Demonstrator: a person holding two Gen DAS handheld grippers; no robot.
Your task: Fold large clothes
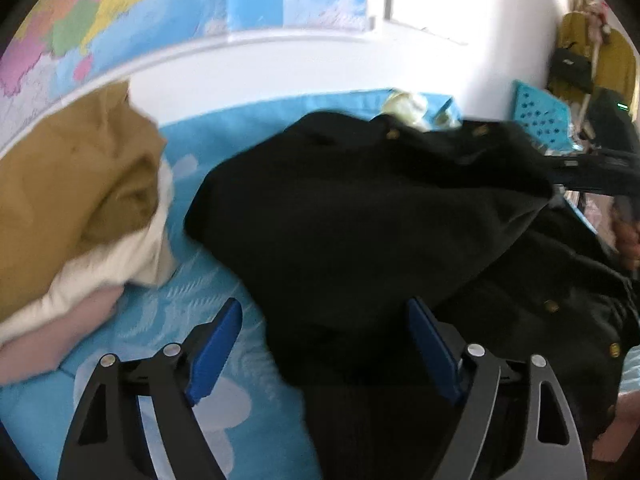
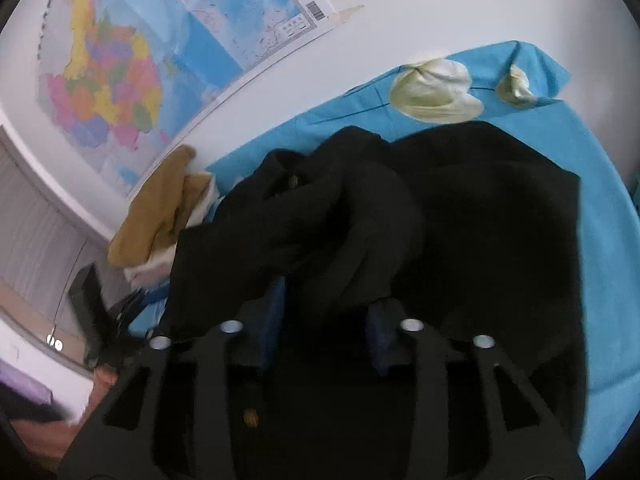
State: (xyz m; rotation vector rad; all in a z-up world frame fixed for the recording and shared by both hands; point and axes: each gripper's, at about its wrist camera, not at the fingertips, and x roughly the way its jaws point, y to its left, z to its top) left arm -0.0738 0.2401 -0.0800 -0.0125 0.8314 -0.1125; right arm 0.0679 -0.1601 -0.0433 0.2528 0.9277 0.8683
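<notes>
One black coat [image 2: 480, 216] on bed [image 2: 600, 280]. One stack [image 1: 72, 216] at 9 o'clock, three garments: mustard, cream, pink. Two pale hats [image 2: 436, 88] at 12 o'clock, one large, one small. Two maps [image 2: 112, 80] on wall. One blue basket [image 1: 540, 116] at 2 o'clock. Four gold buttons show on coat in left view. Two grippers; two blue fingers [image 1: 216, 348] each.

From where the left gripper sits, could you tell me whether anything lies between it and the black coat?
Nothing visible does: the left gripper is open right at the black coat, and the folded stack sits off to its left.
</notes>
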